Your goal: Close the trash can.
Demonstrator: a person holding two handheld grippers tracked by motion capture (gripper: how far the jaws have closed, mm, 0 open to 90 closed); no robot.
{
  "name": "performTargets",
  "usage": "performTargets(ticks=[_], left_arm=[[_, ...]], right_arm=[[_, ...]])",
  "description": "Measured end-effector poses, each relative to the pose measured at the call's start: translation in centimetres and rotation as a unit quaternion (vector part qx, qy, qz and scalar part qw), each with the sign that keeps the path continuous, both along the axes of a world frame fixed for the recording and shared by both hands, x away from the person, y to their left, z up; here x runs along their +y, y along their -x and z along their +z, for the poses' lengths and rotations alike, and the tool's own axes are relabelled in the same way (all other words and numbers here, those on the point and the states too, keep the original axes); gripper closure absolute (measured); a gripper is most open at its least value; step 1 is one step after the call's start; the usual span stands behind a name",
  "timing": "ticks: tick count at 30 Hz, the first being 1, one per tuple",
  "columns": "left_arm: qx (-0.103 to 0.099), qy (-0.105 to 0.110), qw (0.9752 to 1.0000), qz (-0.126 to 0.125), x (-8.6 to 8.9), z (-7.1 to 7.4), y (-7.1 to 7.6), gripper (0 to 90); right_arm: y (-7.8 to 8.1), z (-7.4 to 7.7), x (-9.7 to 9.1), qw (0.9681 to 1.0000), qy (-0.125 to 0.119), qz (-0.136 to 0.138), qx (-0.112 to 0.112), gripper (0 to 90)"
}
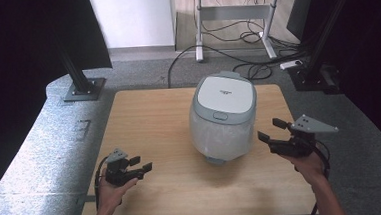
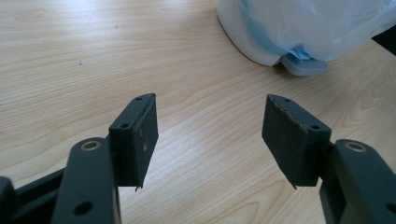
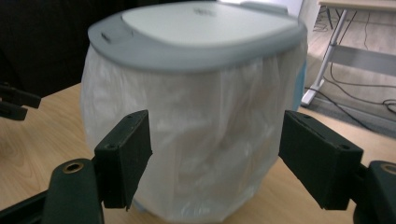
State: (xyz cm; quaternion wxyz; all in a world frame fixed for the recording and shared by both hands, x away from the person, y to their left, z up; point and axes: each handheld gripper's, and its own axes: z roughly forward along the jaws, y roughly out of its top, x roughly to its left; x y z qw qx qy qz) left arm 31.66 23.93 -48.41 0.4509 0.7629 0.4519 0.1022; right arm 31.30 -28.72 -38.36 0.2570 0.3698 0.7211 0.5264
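Both grippers gape empty; right gripper (image 3: pixel 215 163) view alone shows bin (image 3: pixel 196 116) w/ liner.

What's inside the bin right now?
Can't be seen: the grey lid is shut over the bin. A white plastic liner hangs out from under the lid and covers the bin's sides. A blue part shows beneath it at the base.

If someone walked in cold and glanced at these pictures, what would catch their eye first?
First the white bin with a grey lid and a thin plastic bag hanging over its sides, standing right of centre on the wooden table. Next the two black grippers flanking it: the right gripper, jaws open, pointing at the bin from close by, and the left gripper, also open, farther off near the front edge.
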Motion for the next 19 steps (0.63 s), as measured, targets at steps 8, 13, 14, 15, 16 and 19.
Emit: performTargets(ticks=[8, 13, 14, 15, 16, 19], left_arm=[[0.001, -0.017, 0.9998, 0.004, 0.0, -0.6, -0.1, 36.2], [0.001, -0.019, 0.9998, 0.009, 0.1, -0.7, -0.1, 36.2], [0.001, -0.019, 0.9998, 0.009, 0.1, -0.7, -0.1, 36.2], [0.0, -0.019, 0.9998, 0.009, 0.1, -0.7, -0.1, 36.1], [0.0, -0.019, 0.9998, 0.009, 0.1, -0.7, -0.1, 36.0], [-0.002, -0.021, 0.9997, 0.012, 0.2, -0.9, -0.2, 35.5]], right_arm=[[0.8, -4.6, -1.3, 0.9994, -0.016, -0.013, 0.028, 24.2], [0.8, -6.6, -1.5, 0.9986, -0.018, -0.016, 0.047, 24.2], [0.7, -6.8, -1.4, 0.9985, -0.018, -0.015, 0.049, 24.1], [0.7, -6.8, -1.4, 0.9985, -0.019, -0.015, 0.05, 24.2], [0.7, -6.8, -1.3, 0.9985, -0.02, -0.014, 0.049, 24.1], [0.6, -6.7, -1.3, 0.9986, -0.019, -0.013, 0.048, 24.2]])
